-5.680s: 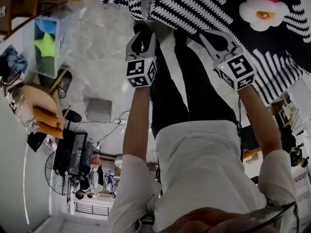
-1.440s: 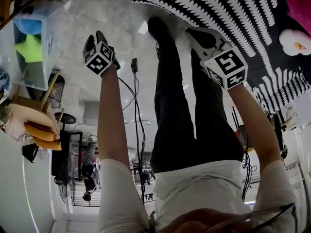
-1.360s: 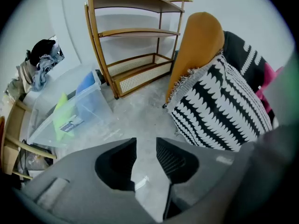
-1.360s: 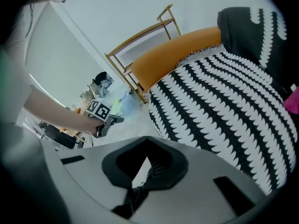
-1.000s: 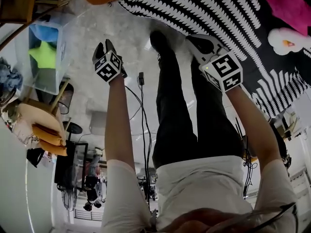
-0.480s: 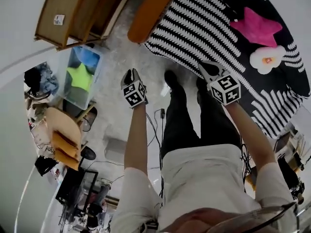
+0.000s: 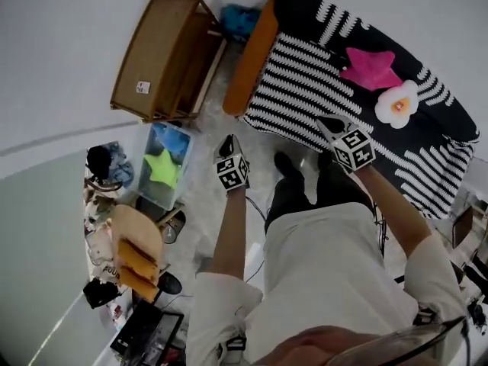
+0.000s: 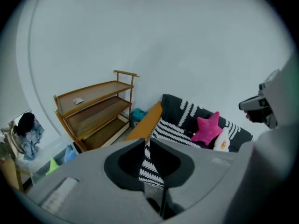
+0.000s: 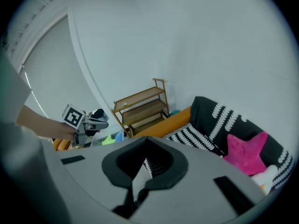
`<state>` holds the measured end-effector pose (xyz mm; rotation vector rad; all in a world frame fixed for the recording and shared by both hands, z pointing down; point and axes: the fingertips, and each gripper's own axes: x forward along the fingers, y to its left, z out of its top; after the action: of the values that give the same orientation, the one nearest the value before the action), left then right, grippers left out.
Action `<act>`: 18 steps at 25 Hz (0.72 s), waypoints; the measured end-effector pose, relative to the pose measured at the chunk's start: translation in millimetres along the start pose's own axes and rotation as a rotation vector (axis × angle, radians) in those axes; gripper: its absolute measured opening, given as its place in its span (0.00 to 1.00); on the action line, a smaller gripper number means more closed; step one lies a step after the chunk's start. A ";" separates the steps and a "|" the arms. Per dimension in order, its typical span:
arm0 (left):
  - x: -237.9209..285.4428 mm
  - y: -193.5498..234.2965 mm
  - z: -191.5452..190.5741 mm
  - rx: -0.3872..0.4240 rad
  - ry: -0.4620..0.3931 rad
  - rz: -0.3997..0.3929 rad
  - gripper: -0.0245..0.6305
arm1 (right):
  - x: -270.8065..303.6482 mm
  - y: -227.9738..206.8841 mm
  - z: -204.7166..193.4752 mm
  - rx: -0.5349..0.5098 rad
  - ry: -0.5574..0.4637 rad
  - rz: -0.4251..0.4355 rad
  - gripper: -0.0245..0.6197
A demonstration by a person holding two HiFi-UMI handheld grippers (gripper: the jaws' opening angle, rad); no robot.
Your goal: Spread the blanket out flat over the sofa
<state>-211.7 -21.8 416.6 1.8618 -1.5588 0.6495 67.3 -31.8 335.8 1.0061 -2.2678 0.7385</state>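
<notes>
The black-and-white striped blanket lies spread over the sofa, whose orange arm shows at the left end. A pink star cushion and a white flower cushion rest on the blanket. My left gripper hangs in the air in front of the sofa, apart from the blanket. Its jaws have just been closing to a thin slit with nothing between them. My right gripper is also raised, short of the blanket's front edge, its tips together and empty.
A wooden shelf rack stands left of the sofa against the wall. A clear plastic bin with coloured items sits on the floor at my left. Behind it are a wooden chair and clutter. A cable runs along the floor by my feet.
Both grippers have lifted up and back from the blanket's front edge. The left jaws have narrowed. The head view has swung up, so the whole sofa shows.
</notes>
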 end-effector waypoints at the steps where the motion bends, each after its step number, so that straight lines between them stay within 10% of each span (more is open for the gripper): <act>1: -7.8 -6.3 10.9 0.018 -0.011 -0.017 0.11 | -9.9 -1.4 9.0 -0.003 -0.015 -0.014 0.04; 18: -141.2 -139.3 163.6 0.320 -0.216 -0.368 0.08 | -163.1 13.1 128.0 -0.100 -0.291 -0.139 0.05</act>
<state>-103.7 -28.7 183.4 2.4512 -1.2365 0.5666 117.7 -31.3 134.3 1.2771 -2.4192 0.4383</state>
